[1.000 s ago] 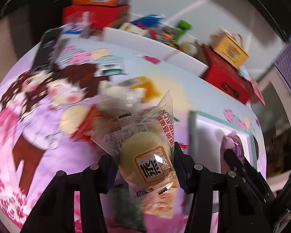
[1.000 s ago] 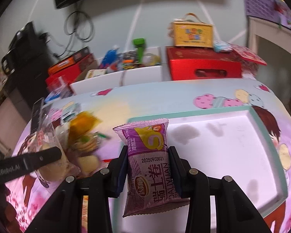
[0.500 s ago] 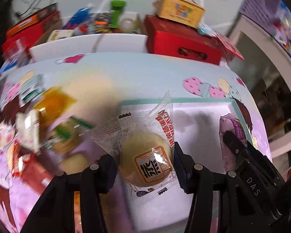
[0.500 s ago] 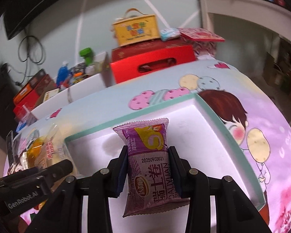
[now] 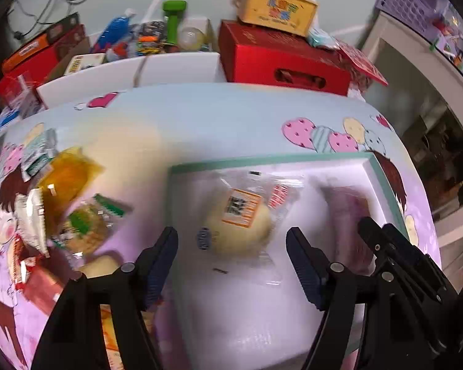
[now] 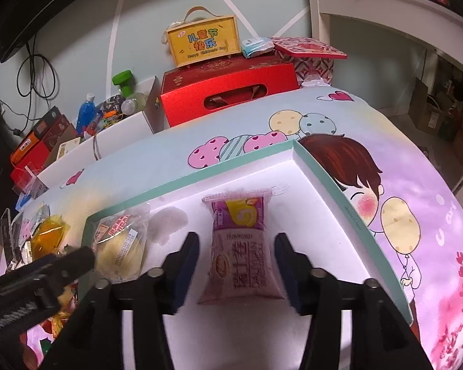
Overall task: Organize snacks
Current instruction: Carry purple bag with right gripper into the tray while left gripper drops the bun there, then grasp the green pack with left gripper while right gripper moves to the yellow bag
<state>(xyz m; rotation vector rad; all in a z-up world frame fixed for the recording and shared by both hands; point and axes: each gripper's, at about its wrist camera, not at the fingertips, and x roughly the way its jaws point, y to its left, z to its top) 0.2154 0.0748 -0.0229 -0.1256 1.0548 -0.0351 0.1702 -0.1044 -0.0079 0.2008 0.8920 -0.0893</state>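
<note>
**Two snacks in the tray, both jaws spread**

The left hand-held gripper (image 5: pixel 231 240) stood spread, empty, over the bun (image 5: pixel 237 225); the right hand-held gripper (image 6: pixel 237 256) stood spread around the purple pack (image 6: pixel 242 252), not pinching it; both lay apart inside the tray (image 6: pixel 348 203), white floor bare toward its teal rim; several loose snacks (image 5: pixel 64 203), blurred, crowded the surface (image 5: pixel 216 123) left of it.

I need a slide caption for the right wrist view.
Open right gripper above a purple snack lying in the white tray.
</note>
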